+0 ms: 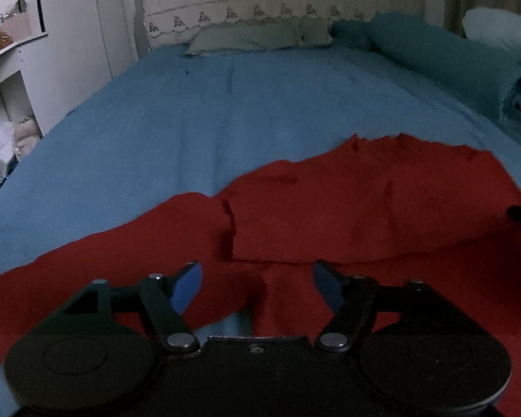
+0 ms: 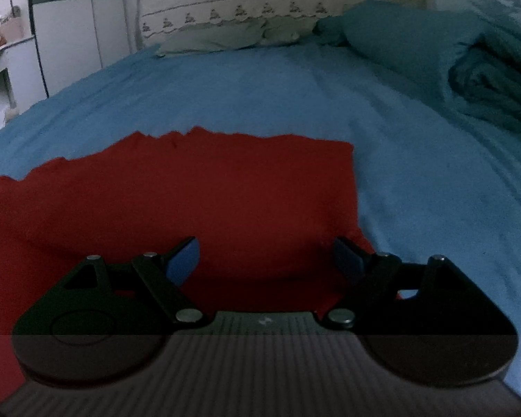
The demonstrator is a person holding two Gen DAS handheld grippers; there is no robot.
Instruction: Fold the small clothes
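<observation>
L wrist view only: the red garment [image 1: 330, 208] has a layer already folded over, w/ a stepped vertical edge just ahead of the jaws and slightly left of their midline, plus a gap in the cloth close under the left gripper [image 1: 257, 288] where the blue bedsheet [image 1: 156, 121] shows through; a bit of dark hardware sits at the far right edge of that view, prob. the other gripper but can't tell. R wrist view only: the garment's [image 2: 191, 191] right side edge, running straight back from just beside the right-hand finger to a square far corner, w/ bare bedsheet [image 2: 416, 156] beyond it to the right; also a rolled teal blanket [image 2: 486, 69] far ahead-right. Both views: grey-green pillow [image 1: 260, 36] at the far end of the bed, ragged far hem of the garment well ahead of the jaws. Left gripper jaws are spread wide, nothing between them, red cloth beneath and ahead of both blue pads [image 1: 187, 286]. Right gripper [image 2: 265, 260] jaws also spread apart, gripping nothing; red cloth lies under and between them, the right finger near the garment's side edge. Whether either set of tips touches the cloth can't be told.
</observation>
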